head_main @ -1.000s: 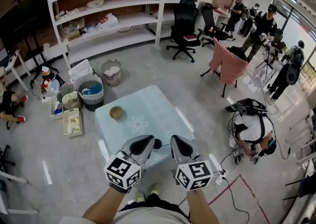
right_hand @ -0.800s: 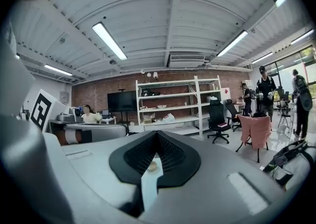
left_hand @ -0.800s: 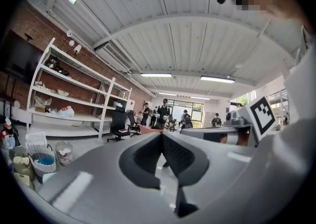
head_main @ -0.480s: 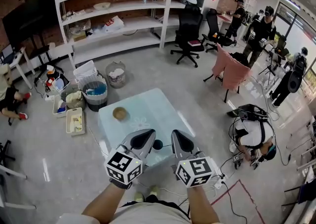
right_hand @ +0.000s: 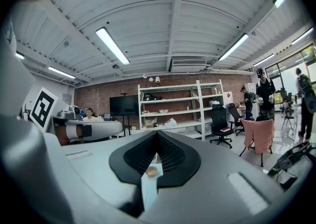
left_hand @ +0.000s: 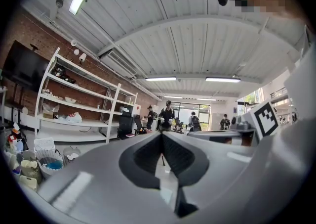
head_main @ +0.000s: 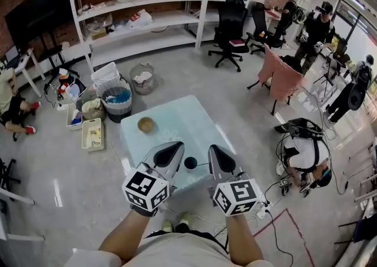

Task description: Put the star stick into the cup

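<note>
From above, the left gripper (head_main: 169,152) and right gripper (head_main: 217,158) hang over the pale table's (head_main: 182,119) near edge, a small dark object (head_main: 190,162) between them; whether it is the star stick, I cannot tell. The tan cup (head_main: 146,124) stands well apart.

In the left gripper view, the jaws are pressed together, empty.

In the right gripper view, the jaws are likewise together, with the cup (right_hand: 152,171) beyond.
</note>
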Tool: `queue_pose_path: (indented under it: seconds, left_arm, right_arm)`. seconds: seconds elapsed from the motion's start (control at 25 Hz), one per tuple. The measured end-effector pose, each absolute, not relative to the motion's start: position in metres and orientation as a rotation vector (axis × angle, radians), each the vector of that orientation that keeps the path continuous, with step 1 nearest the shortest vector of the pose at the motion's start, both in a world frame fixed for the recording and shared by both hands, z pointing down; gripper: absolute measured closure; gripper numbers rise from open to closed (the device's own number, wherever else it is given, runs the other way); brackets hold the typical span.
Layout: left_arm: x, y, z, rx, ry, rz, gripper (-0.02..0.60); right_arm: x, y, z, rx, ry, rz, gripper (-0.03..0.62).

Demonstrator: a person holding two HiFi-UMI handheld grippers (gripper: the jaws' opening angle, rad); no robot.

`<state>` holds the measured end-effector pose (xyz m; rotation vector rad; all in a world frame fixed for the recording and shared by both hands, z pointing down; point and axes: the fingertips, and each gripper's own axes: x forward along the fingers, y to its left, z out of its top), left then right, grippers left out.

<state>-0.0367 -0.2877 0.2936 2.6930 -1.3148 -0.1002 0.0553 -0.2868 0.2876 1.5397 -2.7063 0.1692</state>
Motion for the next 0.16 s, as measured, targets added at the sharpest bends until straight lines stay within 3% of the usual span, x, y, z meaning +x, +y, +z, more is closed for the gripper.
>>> queue_pose_path:
  seconds: [0.16]
  left_arm:
    - [-0.0406, -0.291, 0.2965, 2.688, -1.321, -0.1, 0.575]
  right_arm:
    - [0.0527, -0.29, 0.2913, 1.539, -2.704, 0.178, 0.583]
